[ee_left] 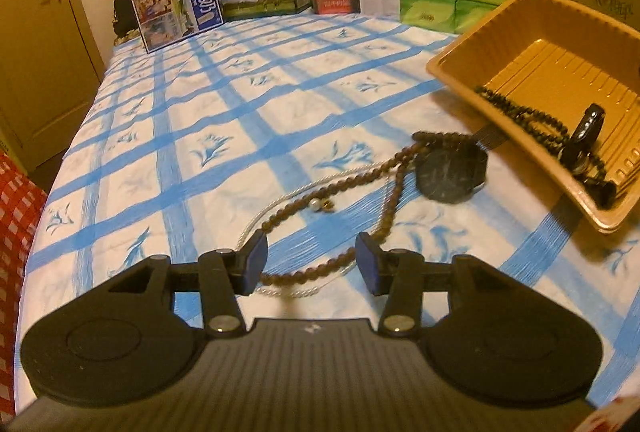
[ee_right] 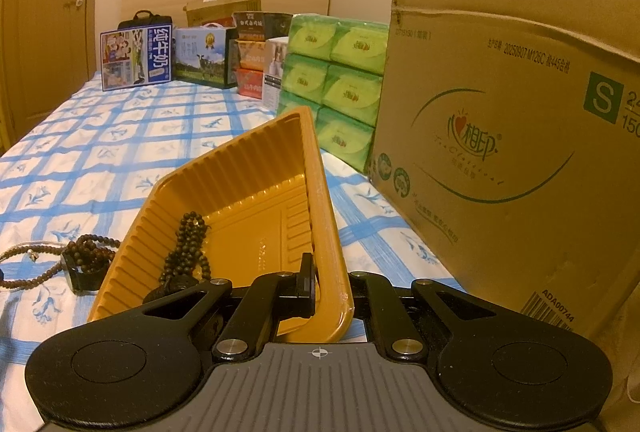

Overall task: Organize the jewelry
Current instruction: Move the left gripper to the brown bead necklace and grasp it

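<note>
Here, going left to right in the left wrist view, the left gripper [ee_left: 311, 262] hovers low over the blue-and-white checked bedsheet [ee_left: 160, 135], its blue-padded jaws standing partly apart with nothing pressed between them. In the gap lies a long strand of brown wooden beads [ee_left: 394, 187], looped together with a thin white twisted cord [ee_left: 280, 205] that carries a small pearl bead [ee_left: 316, 205]. At about one o'clock from the gripper, a black round-faced wristwatch [ee_left: 450, 171] rests on the sheet, touching the bead strand.

Further toward two o'clock, the ribbed yellow plastic tray [ee_left: 472, 47] is tilted, its near edge raised. Inside it lie a strand of dark, almost black beads [ee_left: 520, 111] and a second black watch [ee_left: 586, 135], both slid toward the low side.

In the right wrist view, the right gripper [ee_right: 320, 294] is clamped tight on the tray's near rim, holding it tipped up from the bed. Behind the tray, at twelve o'clock, stand stacked green tissue packs [ee_right: 340, 79]; at two o'clock a large brown cardboard carton [ee_right: 512, 135] sits close beside it. Milk boxes [ee_right: 138, 57] line the far headboard end.
</note>
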The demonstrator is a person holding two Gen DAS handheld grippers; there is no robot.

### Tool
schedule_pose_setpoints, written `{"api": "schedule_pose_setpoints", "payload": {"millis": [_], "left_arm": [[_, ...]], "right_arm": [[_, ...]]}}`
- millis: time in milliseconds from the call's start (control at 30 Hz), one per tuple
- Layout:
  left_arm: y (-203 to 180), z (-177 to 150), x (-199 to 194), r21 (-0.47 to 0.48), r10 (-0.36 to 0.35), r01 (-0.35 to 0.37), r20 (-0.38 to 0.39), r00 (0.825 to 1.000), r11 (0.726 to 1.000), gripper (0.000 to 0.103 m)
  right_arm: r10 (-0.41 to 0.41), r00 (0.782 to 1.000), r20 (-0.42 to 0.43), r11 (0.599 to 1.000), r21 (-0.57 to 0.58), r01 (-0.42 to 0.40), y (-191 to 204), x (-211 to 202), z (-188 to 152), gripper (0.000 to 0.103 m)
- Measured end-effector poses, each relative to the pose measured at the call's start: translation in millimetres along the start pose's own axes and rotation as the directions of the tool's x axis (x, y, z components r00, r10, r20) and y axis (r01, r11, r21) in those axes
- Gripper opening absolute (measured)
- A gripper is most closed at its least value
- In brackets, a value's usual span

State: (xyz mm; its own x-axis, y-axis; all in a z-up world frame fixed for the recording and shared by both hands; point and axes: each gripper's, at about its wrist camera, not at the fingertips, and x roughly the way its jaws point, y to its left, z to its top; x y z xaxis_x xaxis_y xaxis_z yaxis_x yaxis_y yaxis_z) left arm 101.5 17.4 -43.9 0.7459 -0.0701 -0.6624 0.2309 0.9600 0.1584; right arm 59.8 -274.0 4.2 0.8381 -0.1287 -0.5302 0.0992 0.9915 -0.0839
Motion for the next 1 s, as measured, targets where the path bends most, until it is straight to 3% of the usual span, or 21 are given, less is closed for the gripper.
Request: {"api": "schedule_pose_setpoints", "payload": {"millis": [267,367,600,933,1000], "left_arm": [[22,-2,12,-0.05,0.032,-0.033,-0.037,0.999,0.998,0.043],[29,-2,20,-0.055,0.033,-0.036,-0.053,0.998,0.998,0.035],[33,2,37,0.0,0.004,-0.004,-0.068,0.998,1.0,0.019],[42,8,52,0.048,-0.034,0.039,-0.101,0.994,0.998,0.019],[41,10,54,0.077,-0.048,0.056,-0.108,0.993,0.995,0.013]], "right_arm": [[-0.004,1.0,-0.004,1.0,-0.006,0.004,1,1,0,0.005],[-0.004,1.0,-0.005,1.0,-0.007,0.004,1,2,0,0.005],[-0.01,1.0,-0.009,1.0,-0.008,0.01,0,3,-1,0.005],[-0.015,1.0,-0.012,1.0,-0.009,0.015,0,3,-2,0.005],[-0.015,1.0,-0.012,1.0,-0.01,0.015,0,4,-2,0.005]]}}
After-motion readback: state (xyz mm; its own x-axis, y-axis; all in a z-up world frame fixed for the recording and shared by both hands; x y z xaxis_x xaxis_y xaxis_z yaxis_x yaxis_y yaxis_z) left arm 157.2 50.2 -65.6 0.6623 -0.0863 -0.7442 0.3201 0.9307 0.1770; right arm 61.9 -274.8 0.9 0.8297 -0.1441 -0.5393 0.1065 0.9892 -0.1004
